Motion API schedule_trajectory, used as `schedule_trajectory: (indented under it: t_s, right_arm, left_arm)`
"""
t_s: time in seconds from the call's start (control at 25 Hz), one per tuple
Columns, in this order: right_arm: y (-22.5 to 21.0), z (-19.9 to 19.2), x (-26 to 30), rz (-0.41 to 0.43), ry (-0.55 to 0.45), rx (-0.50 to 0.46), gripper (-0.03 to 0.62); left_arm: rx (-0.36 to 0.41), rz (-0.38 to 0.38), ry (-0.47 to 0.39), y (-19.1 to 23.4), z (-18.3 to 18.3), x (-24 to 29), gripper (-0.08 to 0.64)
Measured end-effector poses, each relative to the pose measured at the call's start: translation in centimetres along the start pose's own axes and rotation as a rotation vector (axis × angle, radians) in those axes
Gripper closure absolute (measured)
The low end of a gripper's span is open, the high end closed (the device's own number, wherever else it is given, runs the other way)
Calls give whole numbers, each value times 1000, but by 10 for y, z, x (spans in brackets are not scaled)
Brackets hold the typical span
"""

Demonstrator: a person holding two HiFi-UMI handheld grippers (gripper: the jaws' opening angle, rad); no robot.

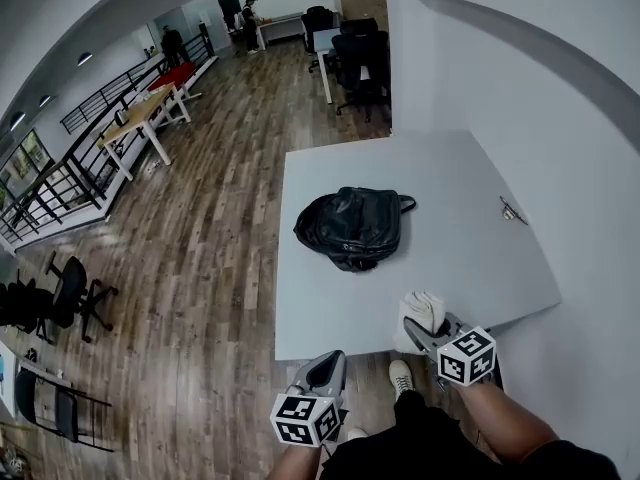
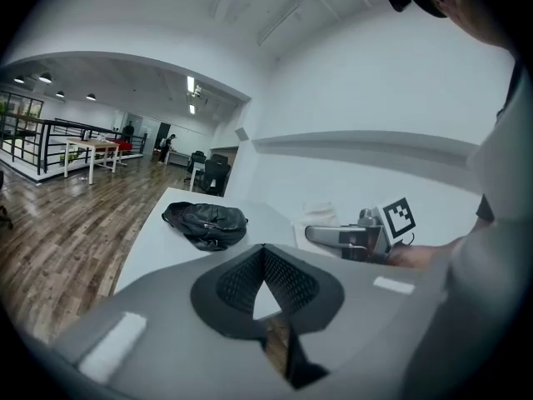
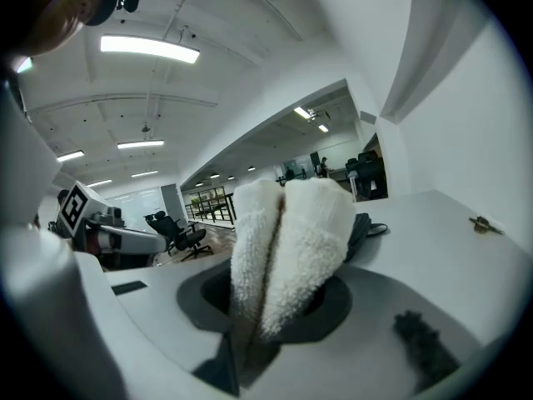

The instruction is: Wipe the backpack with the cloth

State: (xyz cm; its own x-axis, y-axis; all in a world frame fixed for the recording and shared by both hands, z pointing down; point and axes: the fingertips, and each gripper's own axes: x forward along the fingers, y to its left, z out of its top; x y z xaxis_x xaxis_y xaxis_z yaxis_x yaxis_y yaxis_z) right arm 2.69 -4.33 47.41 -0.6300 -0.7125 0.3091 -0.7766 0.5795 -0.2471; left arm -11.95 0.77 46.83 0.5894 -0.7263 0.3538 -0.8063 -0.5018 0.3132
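A black leather backpack (image 1: pixel 352 226) lies flat in the middle of the grey table (image 1: pixel 470 258). My right gripper (image 1: pixel 421 330) hovers over the table's near edge, shut on a folded white fluffy cloth (image 1: pixel 424 308) that sticks out ahead of its jaws. In the right gripper view the cloth (image 3: pixel 291 240) fills the centre and hides most of the backpack (image 3: pixel 361 223) behind it. My left gripper (image 1: pixel 327 368) hangs just off the front edge, left of the right one, shut and holding nothing. The left gripper view shows the backpack (image 2: pixel 206 222) well ahead on the table.
A small metal object (image 1: pixel 512 211) lies near the table's right side by the white wall. Wooden floor runs left of the table, with office chairs (image 1: pixel 60 298) and desks (image 1: pixel 140 123) farther off. Black chairs (image 1: pixel 358 63) stand beyond the far edge.
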Motion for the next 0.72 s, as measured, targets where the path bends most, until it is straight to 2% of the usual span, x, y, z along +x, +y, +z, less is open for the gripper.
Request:
schedule_trajectory:
  t_s: [0.2, 0.36, 0.52, 0.72]
  right_arm:
    - [64, -29, -57, -30, 4, 1, 494]
    - [90, -44, -96, -52, 20, 3, 495]
    - [87, -52, -118, -74, 17, 1, 495]
    - [64, -55, -140, -78, 27, 17, 495]
  left_arm:
    - [2, -78, 1, -25, -17, -33, 552]
    - [-3, -124, 6, -48, -23, -48, 552]
    - [4, -123, 4, -57, -26, -51, 552]
    - [9, -93, -13, -77, -22, -41, 552]
